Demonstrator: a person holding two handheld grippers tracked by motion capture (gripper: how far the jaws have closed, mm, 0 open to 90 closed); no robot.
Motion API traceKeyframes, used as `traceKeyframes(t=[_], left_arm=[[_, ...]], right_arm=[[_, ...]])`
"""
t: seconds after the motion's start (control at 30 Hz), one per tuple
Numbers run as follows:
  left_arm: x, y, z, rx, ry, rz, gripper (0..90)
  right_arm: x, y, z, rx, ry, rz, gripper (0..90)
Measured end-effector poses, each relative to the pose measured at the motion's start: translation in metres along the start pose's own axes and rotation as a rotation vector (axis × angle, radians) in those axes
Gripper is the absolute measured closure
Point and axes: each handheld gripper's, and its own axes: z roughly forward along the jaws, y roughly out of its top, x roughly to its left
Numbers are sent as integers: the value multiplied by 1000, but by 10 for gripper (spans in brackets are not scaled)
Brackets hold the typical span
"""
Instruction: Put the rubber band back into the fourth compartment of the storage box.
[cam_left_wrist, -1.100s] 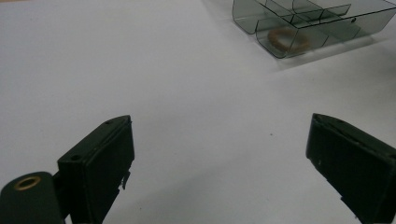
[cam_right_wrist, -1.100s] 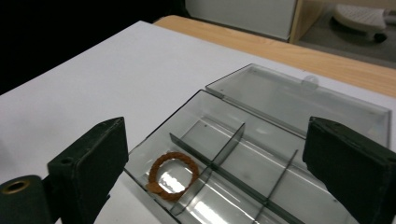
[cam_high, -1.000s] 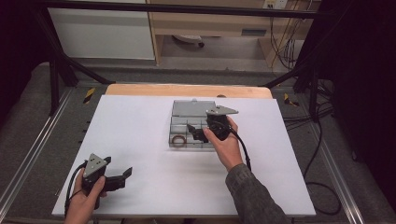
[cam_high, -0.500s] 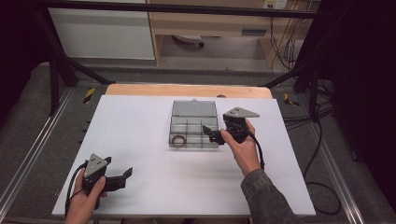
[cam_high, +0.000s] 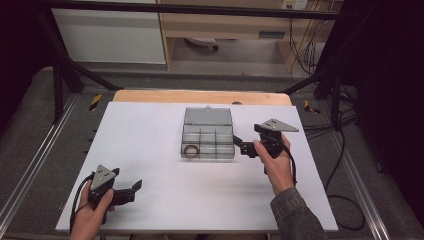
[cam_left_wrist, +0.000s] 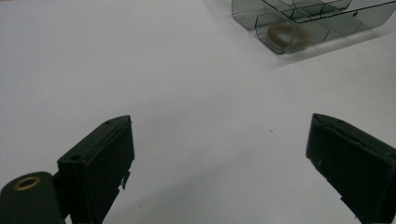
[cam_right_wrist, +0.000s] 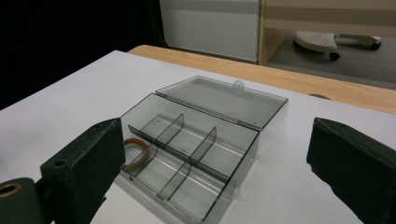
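Observation:
A smoke-grey clear compartment box (cam_high: 207, 142) stands mid-table with its lid (cam_high: 208, 117) laid flat behind it. A brown ring (cam_high: 190, 150) lies in its front-left compartment. My right gripper (cam_high: 240, 145) hovers just right of the box, open and empty, jaws pointing left at it. In the right gripper view the box (cam_right_wrist: 243, 140), its lid (cam_right_wrist: 224, 100) and the ring (cam_right_wrist: 135, 151) lie ahead of the wide-open right gripper (cam_right_wrist: 217, 128). My left gripper (cam_high: 131, 191) rests near the front-left of the table, open and empty. The left gripper view shows the left gripper (cam_left_wrist: 219, 123), with the box (cam_left_wrist: 327, 18) and ring (cam_left_wrist: 287, 35) far ahead.
A white sheet (cam_high: 150, 130) covers the table, with a wooden strip (cam_high: 200, 96) along the far edge. Metal rails (cam_high: 30, 165) run along both sides. Cables (cam_high: 340, 150) hang off the right side. A chair base (cam_right_wrist: 336, 42) stands on the floor beyond.
My right gripper has drawn back from above the box to the table just right of it. The left gripper has stayed put.

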Motion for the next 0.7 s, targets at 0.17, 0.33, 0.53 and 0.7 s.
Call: traceKeyframes(t=[0.17, 0.33, 0.53, 0.7], left_arm=[[0, 0, 0, -1, 0, -1, 75], [0, 0, 0, -1, -1, -1, 75], [0, 0, 0, 0, -1, 0, 75], [0, 0, 0, 2, 0, 0, 75]], right_arm=[[-9, -6, -12, -21, -6, 16, 47], [-17, -13, -24, -32, -18, 20, 47], [-23, -22, -38, -46, -22, 32, 47], [-29, -30, -47, -54, -30, 49, 48]])
